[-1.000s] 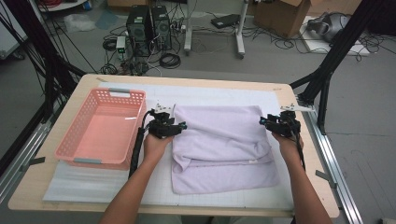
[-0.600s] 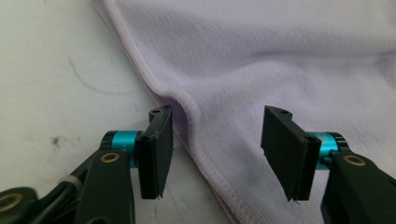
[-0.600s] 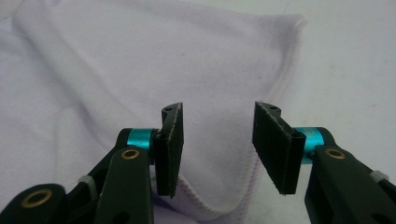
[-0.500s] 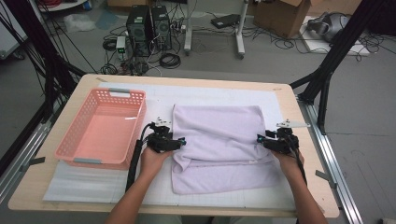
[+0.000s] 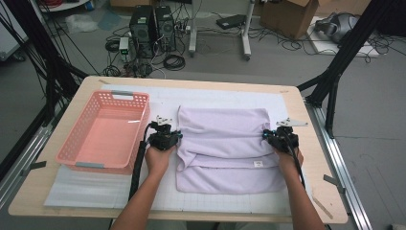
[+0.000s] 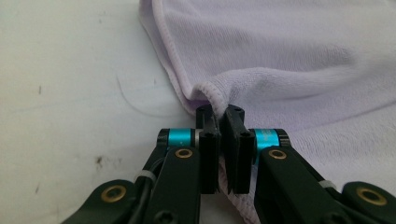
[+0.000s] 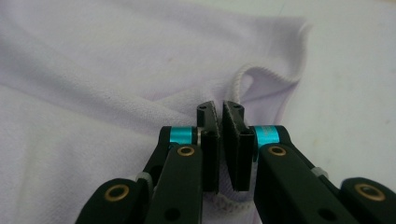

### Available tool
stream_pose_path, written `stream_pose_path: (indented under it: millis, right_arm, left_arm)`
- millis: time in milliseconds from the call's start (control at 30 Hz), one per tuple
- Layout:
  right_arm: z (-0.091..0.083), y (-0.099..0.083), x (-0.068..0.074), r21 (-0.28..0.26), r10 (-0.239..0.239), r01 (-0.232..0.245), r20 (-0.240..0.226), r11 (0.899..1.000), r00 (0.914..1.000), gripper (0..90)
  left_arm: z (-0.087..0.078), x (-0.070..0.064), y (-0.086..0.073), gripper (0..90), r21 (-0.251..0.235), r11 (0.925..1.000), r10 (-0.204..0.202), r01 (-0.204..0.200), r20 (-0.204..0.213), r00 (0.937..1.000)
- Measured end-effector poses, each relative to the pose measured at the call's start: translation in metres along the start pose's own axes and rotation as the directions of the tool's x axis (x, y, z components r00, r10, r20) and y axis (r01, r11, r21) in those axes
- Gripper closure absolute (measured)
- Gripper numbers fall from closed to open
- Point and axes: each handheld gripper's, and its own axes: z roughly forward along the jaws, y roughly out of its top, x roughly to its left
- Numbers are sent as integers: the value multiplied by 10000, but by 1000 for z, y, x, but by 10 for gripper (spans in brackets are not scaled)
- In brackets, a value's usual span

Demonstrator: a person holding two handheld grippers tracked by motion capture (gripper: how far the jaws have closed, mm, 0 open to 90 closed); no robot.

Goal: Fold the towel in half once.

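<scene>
- The lilac towel (image 5: 225, 148) lies folded on the white mat (image 5: 76, 184) in the middle of the bench (image 5: 306, 191), its far layer doubled over the near one, with a small white label near the right of the fold.
- My left gripper (image 5: 165, 139) sits at the towel's left edge. In the left gripper view (image 6: 219, 116) I see its fingers (image 6: 208, 135) nearly together, pinching the stitched hem of the towel (image 6: 289, 60), which loops up just past the tips.
- My right gripper (image 5: 280, 139) is at the towel's right edge, roughly level with the left one. In the right gripper view (image 7: 219, 112) its fingers (image 7: 233, 140) are closed to a thin gap on the hem, and the cloth (image 7: 116, 70) curls into a small loop beyond them.
- The pink basket (image 5: 76, 148) stands on the mat to the left of the towel, just beside my left hand (image 5: 158, 158).
- My right hand (image 5: 287, 160) rests over the towel's right margin.
</scene>
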Motion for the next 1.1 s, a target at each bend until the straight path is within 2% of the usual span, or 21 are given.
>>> stream_pose_path:
  millis: [133,200,233,267,300,333,367,467,567,633,700,733,767,833,933,1100]
  right_arm:
    - [9,8,-1,-497,167,-134,658,9987,9977,853]
    - [13,11,0,-734,163,-85,1060,9973,9942,844]
    - [13,11,-1,-876,516,-418,1132,9953,9922,821]
    - [13,10,-2,-979,839,-733,1083,9925,9906,769]
    - [12,9,-3,-1115,1373,-1266,944,9857,9860,707]
    - [9,9,-4,-1274,1596,-1480,863,9807,9834,671]
    - [4,8,-4,-1492,1626,-1492,823,9775,9832,668]
    - [-10,10,-6,-1545,1396,-1263,788,9799,9871,630]
    - [-31,13,-8,-1994,1151,-1011,599,9747,9915,625]
    - [-43,12,-8,-2044,889,-770,496,9758,9948,625]
    - [-54,7,-8,-2025,839,-759,313,9763,9960,625]
    - [-58,3,-7,-2050,832,-777,182,9757,9964,625]
    - [-62,-1,-6,-2007,796,-770,48,9766,9968,625]
    - [-67,-10,-2,-1740,388,-377,26,9840,9992,625]
    - [-74,-25,4,-1439,154,-177,-167,9894,9997,625]
    - [-85,-48,10,-998,-72,36,-358,9950,9993,624]
  left_arm:
    - [4,1,-1,799,-191,9996,-196,197,26,9998]
    - [2,3,-1,669,-129,9993,-357,360,216,9991]
    - [1,3,-1,593,-73,9992,-401,404,411,9983]
    - [-1,3,-1,562,-44,9995,-307,311,637,9975]
    - [-5,2,-1,553,-146,9997,-178,191,823,9964]
    - [-9,1,-2,545,-294,9996,-4,35,1043,9945]
    - [-11,0,-2,527,-360,9994,49,-7,1160,9932]
    - [-18,-2,-4,493,-429,9990,230,-158,1747,9844]
    - [-25,-7,-4,465,-433,9980,537,-460,1974,9788]
    - [-31,-10,-6,467,-656,9963,676,-554,2017,9771]
    - [-39,-12,-11,508,-1011,9919,953,-769,1918,9768]
    - [-41,-13,-13,518,-970,9917,1024,-846,1963,9752]
    - [-43,-13,-15,519,-940,9914,1082,-908,1998,9739]
    - [-49,-13,-21,518,-1006,9910,1076,-886,2028,9733]
    - [-58,-15,-31,509,-999,9916,1030,-825,2214,9697]
    - [-73,-17,-48,505,-924,9870,1491,-1318,2166,9648]
